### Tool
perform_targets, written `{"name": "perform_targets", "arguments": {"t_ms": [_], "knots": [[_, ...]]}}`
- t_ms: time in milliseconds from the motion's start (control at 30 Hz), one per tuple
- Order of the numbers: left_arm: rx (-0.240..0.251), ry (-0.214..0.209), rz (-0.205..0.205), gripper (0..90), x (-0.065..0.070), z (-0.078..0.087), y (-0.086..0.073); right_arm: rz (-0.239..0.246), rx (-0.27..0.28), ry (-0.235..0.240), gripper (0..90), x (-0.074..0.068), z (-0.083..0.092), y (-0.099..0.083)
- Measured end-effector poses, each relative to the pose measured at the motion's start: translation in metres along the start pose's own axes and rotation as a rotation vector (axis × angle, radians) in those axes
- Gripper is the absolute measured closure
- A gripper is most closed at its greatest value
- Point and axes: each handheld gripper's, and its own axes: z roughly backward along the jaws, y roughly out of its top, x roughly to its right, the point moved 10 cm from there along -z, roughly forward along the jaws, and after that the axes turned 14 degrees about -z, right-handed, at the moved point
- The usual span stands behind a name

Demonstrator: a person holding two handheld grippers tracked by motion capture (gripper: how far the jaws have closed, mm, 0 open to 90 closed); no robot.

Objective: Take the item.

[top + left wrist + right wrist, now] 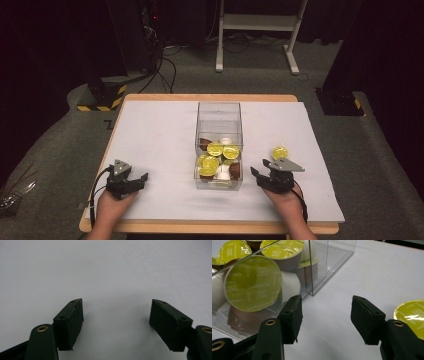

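Table with a white sheet over it, wooden edge showing near and far. Clear box stands mid-table, open on top, long axis running near to far. Its near half holds a pile of coffee pods — yellow-green foil lids, brown and white cups; lids read "Cappuccino" in the right gripper view. One loose pod sits on the sheet right of the box, just far of the right gripper.

Left gripper rests near-left, well apart from the box, jaws spread wide over bare sheet — gripping nothing. Right gripper sits near-right, just beside the box's near right corner, jaws also spread and empty; loose pod at its right.
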Motion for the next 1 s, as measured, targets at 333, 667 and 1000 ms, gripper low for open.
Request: {"name": "perform_targets", "arguments": {"t_ms": [333,667,1000], "knots": [[0.007,-0.004,-0.001,28.4,0.001,-0.001,0.002,0.001,0.000,0.000,42.2,-0.004,0.003,-0.004],[0.022,-0.064,0.002,29.2,0.015,0.008,0.010,-0.016,0.021,0.009,40.7,-0.004,0.011,-0.001],[0.086,-0.135,-0.024,29.0,0.054,0.023,0.025,-0.010,0.028,0.029,41.9,-0.005,0.020,-0.004]]}}
